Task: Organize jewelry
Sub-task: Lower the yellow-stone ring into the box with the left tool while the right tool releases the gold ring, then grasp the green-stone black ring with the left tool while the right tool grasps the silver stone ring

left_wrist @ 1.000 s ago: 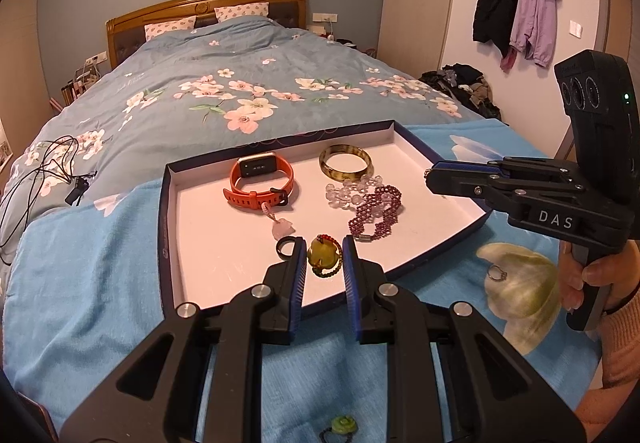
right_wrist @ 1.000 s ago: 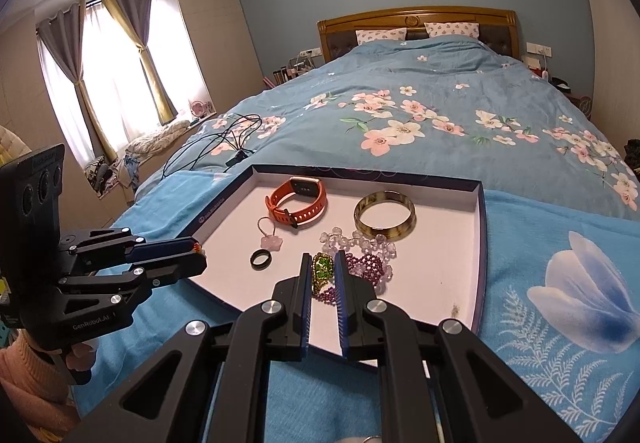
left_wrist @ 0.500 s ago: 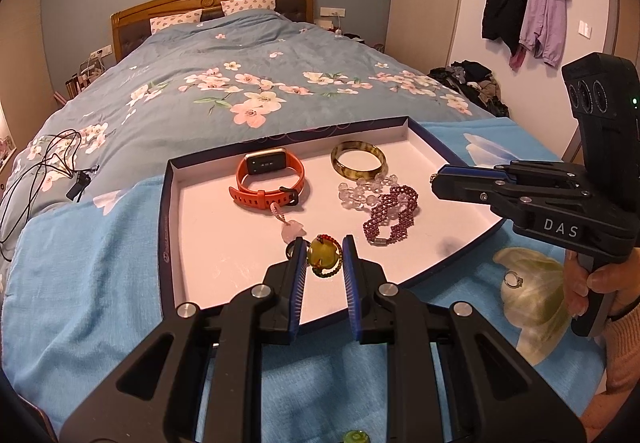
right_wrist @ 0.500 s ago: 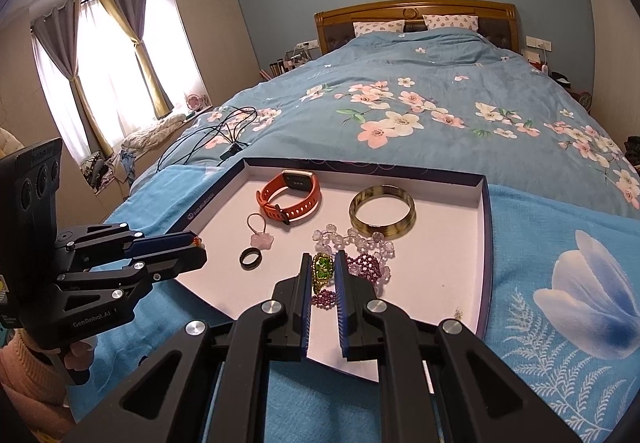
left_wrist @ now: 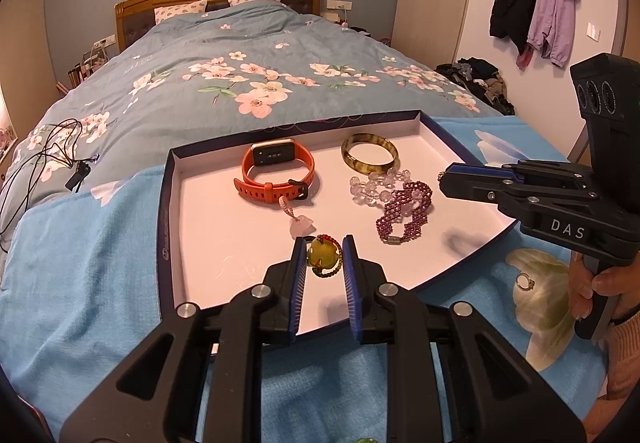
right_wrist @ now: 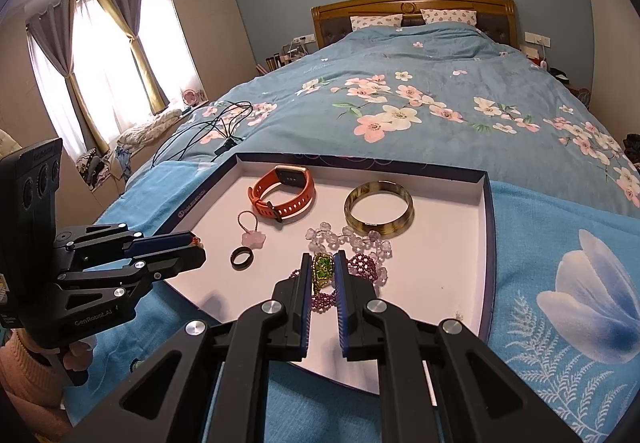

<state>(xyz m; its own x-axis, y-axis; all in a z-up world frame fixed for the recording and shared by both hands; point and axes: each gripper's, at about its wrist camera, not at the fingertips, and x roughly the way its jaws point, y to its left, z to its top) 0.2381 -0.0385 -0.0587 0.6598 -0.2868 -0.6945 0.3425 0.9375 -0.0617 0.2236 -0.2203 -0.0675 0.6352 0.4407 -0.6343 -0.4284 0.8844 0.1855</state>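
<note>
The bed (left_wrist: 224,83) with its floral blue cover carries a shallow tray (left_wrist: 168,203), white inside with a dark rim, lying on a bright blue cloth (left_wrist: 80,263). Inside the tray lie an orange watch (left_wrist: 276,175), an amber bangle (left_wrist: 370,159), a clear bead bracelet (left_wrist: 372,187) partly under a purple bead bracelet (left_wrist: 404,215), a pink charm (left_wrist: 301,229) on a short cord, and a black ring (right_wrist: 242,257).

The left tool (left_wrist: 324,257) hangs over the tray's near edge, its blue pads drawn close onto a yellow-green pendant (left_wrist: 322,253) strung with red and dark beads. The right tool (right_wrist: 323,273) hangs over the bracelets, its pads pressed onto a green faceted piece (right_wrist: 322,270); from the left wrist view its fingers look nearly closed.

The step in hand seems to be carrying pieces into the tray. Both pieces look held above the white floor, not resting on it, though the height cannot be told for sure. The next move likely calls for lowering each piece onto a bare patch and then parting the pads. The right-hand piece hangs over the bead bracelets, so shifting it sideways first would avoid tangling.

A small ring (left_wrist: 525,282) lies on the cloth outside the tray, near the right hand (left_wrist: 592,283), not yet collected.
</note>
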